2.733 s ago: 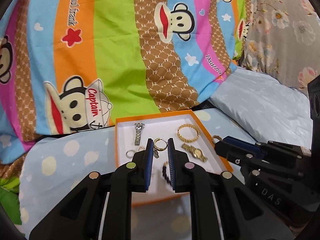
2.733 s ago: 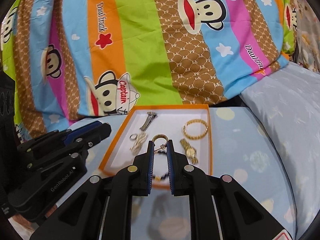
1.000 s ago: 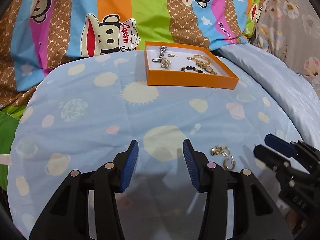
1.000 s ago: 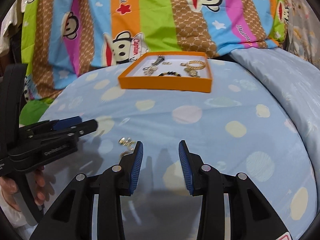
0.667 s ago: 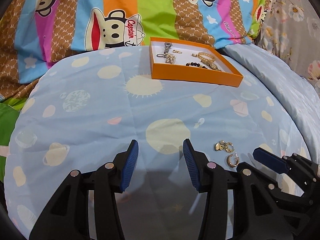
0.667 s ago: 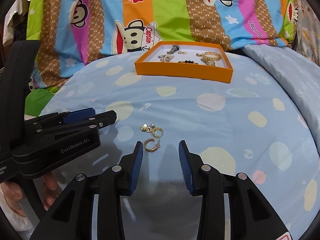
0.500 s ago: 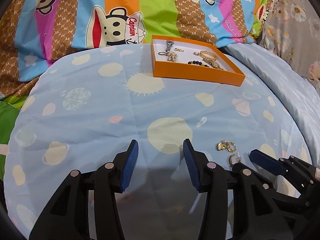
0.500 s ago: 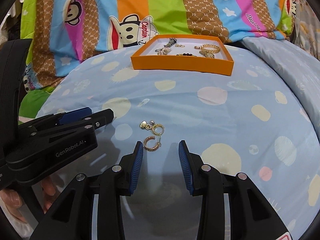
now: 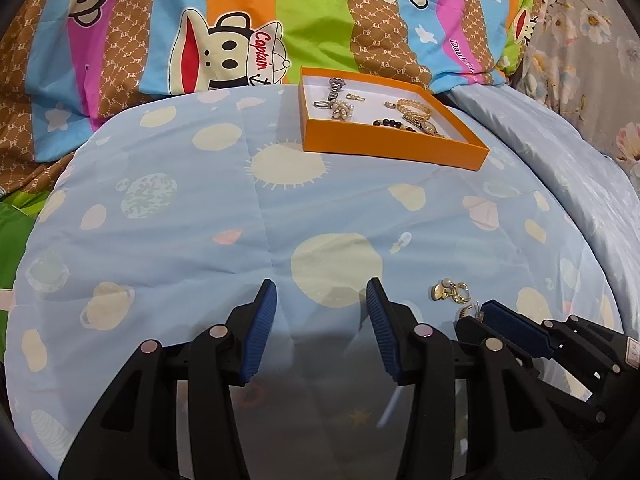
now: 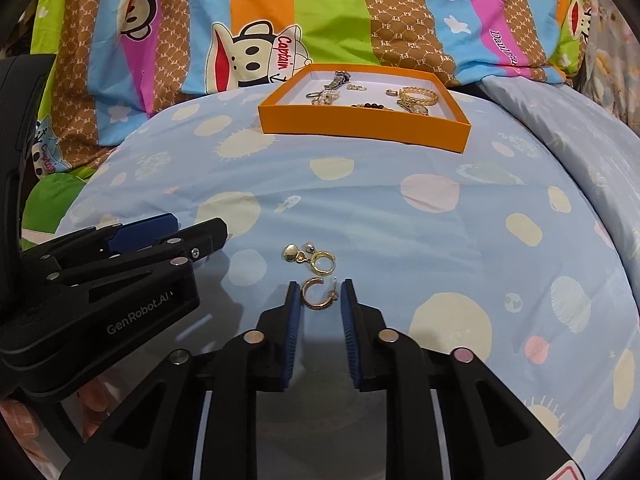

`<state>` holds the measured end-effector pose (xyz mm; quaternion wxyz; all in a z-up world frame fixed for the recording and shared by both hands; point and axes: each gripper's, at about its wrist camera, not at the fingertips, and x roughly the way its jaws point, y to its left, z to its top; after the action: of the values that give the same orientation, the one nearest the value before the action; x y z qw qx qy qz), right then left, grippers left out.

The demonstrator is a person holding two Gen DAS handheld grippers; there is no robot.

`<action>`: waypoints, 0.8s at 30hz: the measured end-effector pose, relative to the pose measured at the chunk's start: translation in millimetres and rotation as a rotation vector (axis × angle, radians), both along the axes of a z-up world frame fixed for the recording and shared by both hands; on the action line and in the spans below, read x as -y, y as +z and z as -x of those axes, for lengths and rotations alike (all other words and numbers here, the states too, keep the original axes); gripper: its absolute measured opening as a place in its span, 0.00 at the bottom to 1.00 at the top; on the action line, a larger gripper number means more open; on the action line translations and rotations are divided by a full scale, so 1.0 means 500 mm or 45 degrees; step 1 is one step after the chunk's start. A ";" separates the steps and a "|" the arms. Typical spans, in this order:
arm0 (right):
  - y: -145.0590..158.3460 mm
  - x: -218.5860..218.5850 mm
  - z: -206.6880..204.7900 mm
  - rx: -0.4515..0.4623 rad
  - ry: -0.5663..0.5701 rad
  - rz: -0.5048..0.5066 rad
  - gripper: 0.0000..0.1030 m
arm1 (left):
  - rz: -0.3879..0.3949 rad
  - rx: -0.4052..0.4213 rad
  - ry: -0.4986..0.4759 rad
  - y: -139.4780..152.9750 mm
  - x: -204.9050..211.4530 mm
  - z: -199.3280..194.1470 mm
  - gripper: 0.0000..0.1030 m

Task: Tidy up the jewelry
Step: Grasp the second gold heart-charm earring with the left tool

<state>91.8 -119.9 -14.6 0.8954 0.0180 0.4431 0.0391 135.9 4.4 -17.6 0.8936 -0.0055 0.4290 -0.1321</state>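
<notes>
An orange tray with watches, bracelets and rings stands at the far side of the blue bedspread. A gold hoop earring lies on the spread between the tips of my right gripper, whose jaws are open but narrowed around it, not touching it. A second cluster of gold earrings lies just beyond. My left gripper is open and empty, left of the earrings. The right gripper's tip hides most of the hoop in the left wrist view.
A striped monkey-print blanket rises behind the tray. A pale blue pillow lies at the right. The left gripper's body fills the lower left of the right wrist view.
Both grippers came back from the tray to the near side of the bed. My right gripper moved onto the hoop earring and its jaws narrowed around it. The left gripper stayed open.
</notes>
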 end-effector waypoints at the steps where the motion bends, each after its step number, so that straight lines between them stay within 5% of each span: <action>1: 0.000 0.001 0.000 0.001 0.000 -0.002 0.17 | -0.001 0.001 -0.001 0.000 0.001 0.001 0.44; 24: 0.002 0.162 0.034 0.021 -0.261 -0.108 0.17 | -0.058 -0.005 -0.247 -0.002 0.134 0.008 0.53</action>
<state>75.0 -201.0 -13.7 0.8968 0.1007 0.4294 -0.0340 131.9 -62.5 -18.7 0.8756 0.0560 0.4322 -0.2084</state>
